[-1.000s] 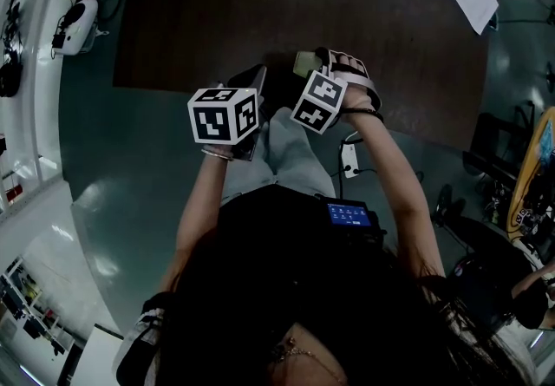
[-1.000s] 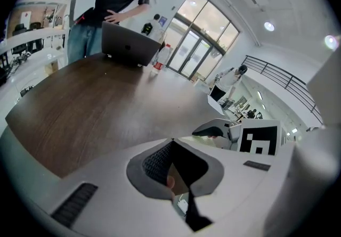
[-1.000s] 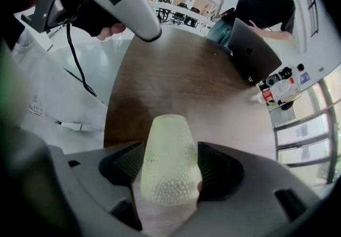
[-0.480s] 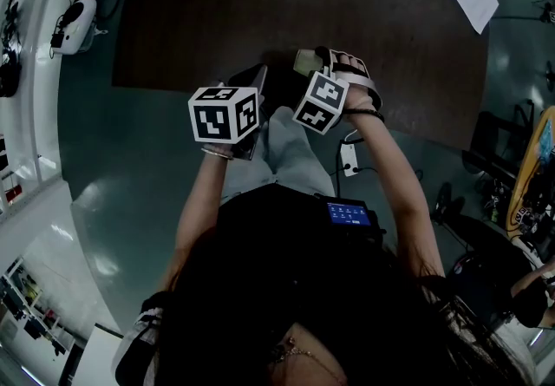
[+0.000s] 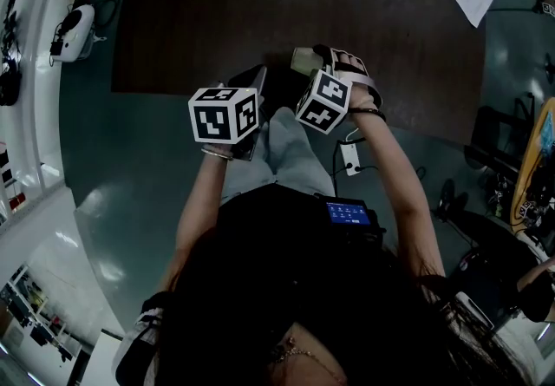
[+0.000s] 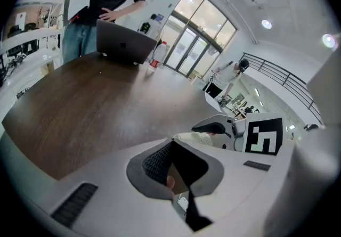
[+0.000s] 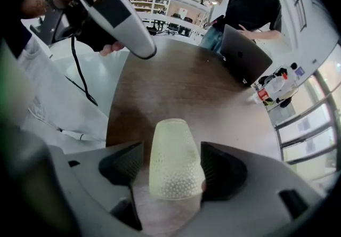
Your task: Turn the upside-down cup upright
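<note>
Looking on, little had changed: the right gripper (image 7: 172, 169) rolled a touch, its jaws still wide apart astride the pale dimpled cup (image 7: 171, 145), which stood at the near edge of the table (image 7: 202, 87), apparently narrow end up. The left gripper (image 6: 171, 145) hung empty, jaws together. No flip yet.

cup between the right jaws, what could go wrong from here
1. The cup narrows away from its rim. In the right gripper view only one pad of the right gripper seems to touch it, with a sliver of gap at the other, so closing could tip it or squeeze it out.
2. It stands near the table's edge by the person, so a nudge might send it off.
</note>
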